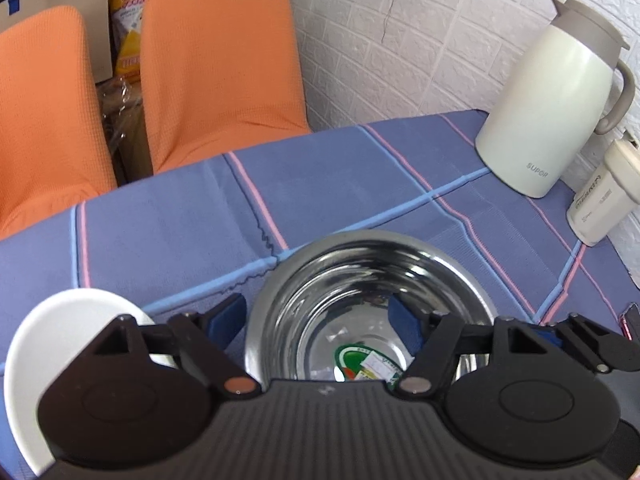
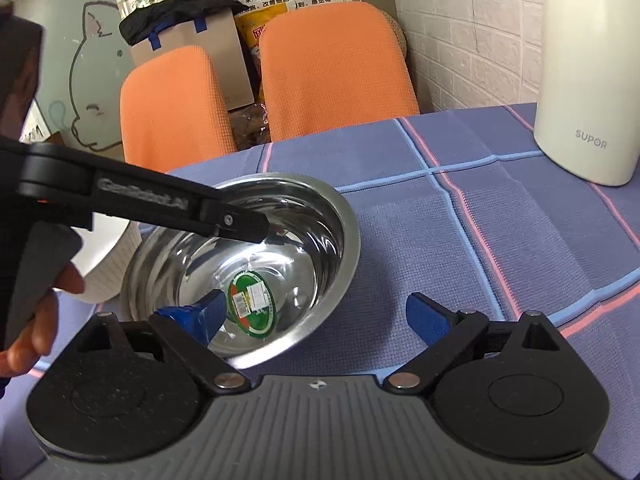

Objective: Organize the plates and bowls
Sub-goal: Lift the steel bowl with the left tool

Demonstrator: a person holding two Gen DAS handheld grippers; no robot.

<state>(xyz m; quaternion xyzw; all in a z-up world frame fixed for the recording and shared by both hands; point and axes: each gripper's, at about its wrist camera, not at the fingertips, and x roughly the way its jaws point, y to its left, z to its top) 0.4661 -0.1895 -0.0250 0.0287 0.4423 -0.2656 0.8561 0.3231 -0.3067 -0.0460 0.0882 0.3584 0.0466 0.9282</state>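
A stainless steel bowl (image 2: 256,268) with a green sticker (image 2: 250,304) inside sits on the blue plaid tablecloth (image 2: 460,240). The left gripper (image 1: 320,316) is spread wide astride the bowl's left wall, one finger inside. The right gripper (image 2: 316,312) gapes likewise across the near rim. A white bowl (image 1: 48,344) stands just left; a cream Supor thermos jug (image 1: 548,100) is well apart.
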